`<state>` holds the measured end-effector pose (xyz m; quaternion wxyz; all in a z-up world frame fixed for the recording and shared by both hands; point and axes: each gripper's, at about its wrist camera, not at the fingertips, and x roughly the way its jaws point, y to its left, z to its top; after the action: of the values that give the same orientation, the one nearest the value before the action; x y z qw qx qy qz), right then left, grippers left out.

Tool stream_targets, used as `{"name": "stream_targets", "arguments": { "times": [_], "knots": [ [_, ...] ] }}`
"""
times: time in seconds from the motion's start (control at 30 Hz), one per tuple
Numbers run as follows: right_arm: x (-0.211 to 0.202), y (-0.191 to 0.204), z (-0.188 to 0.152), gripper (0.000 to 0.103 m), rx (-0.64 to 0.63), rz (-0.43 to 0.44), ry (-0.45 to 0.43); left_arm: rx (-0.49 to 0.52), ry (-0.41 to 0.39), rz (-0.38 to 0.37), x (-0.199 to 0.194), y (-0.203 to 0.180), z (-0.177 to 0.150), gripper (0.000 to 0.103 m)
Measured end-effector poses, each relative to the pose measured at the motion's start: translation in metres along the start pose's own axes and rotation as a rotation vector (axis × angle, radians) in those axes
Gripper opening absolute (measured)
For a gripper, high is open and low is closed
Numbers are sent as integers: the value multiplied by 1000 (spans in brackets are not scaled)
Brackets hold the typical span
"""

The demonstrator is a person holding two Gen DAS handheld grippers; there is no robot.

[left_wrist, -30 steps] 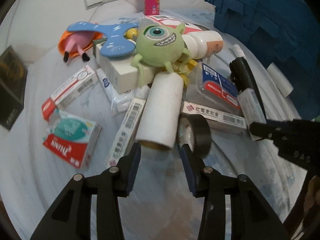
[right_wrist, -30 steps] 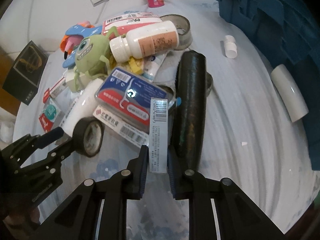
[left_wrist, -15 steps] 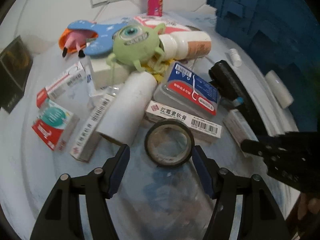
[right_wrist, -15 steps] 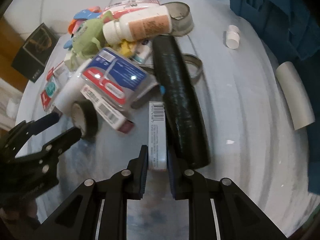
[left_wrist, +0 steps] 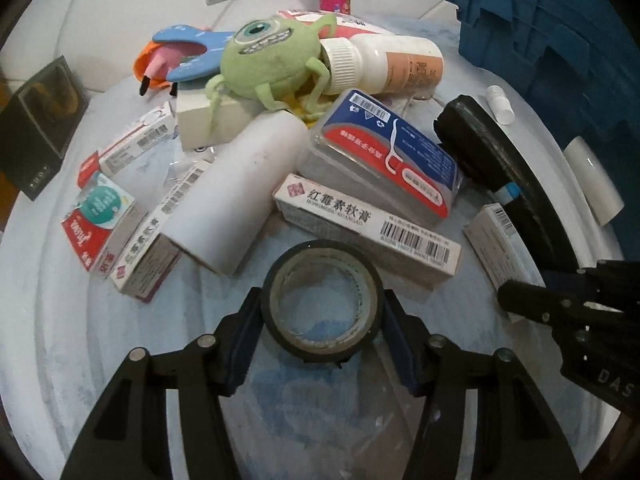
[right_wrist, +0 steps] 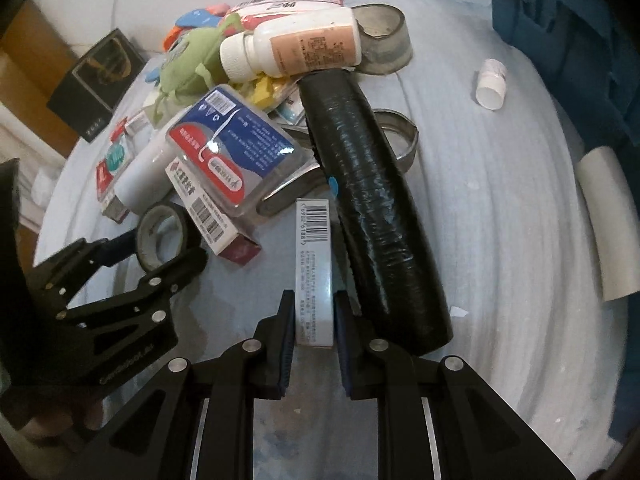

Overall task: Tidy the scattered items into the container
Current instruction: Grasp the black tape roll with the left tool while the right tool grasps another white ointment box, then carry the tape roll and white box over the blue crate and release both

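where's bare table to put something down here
Bare cloth lies right of the black wrapped roll, between it, the small white vial and the white tube. The left is crowded around the floss pick box and green plush.

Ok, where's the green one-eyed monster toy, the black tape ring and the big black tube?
Green monster toy (left_wrist: 268,60): left wrist view, on its face below the eye.
Black tape ring (left_wrist: 324,300): left wrist view, on the inner cardboard ring's far wall.
Big black tube (right_wrist: 368,200): right wrist view, mid-length on its shiny wrap.

Pale blue table — boxes, tubes, tape roll strewn.
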<state>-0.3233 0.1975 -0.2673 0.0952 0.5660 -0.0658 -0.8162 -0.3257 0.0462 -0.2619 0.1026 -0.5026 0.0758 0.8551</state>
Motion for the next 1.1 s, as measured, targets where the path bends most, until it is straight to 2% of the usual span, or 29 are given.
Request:
{"name": "stream_targets", "arguments": {
  "times": [0.33, 0.57, 0.7, 0.9, 1.1],
  "knots": [
    [-54, 22, -10, 18, -27, -15, -86, -14, -121, -5, -72, 13, 6, 56],
    [-121, 56, -6, 18, -66, -42, -220, -24, -212, -12, -128, 23, 12, 56],
    [-170, 72, -1, 18, -83, -75, -322, -18, -297, -25, -170, 24, 24, 56],
    [-258, 74, 3, 18, -109, -124, -494, -1, -421, -57, -229, 1, 50, 56],
    [-348, 38, -1, 18, -113, -170, -663, 41, -543, -118, -280, -66, 89, 56]
  ]
}}
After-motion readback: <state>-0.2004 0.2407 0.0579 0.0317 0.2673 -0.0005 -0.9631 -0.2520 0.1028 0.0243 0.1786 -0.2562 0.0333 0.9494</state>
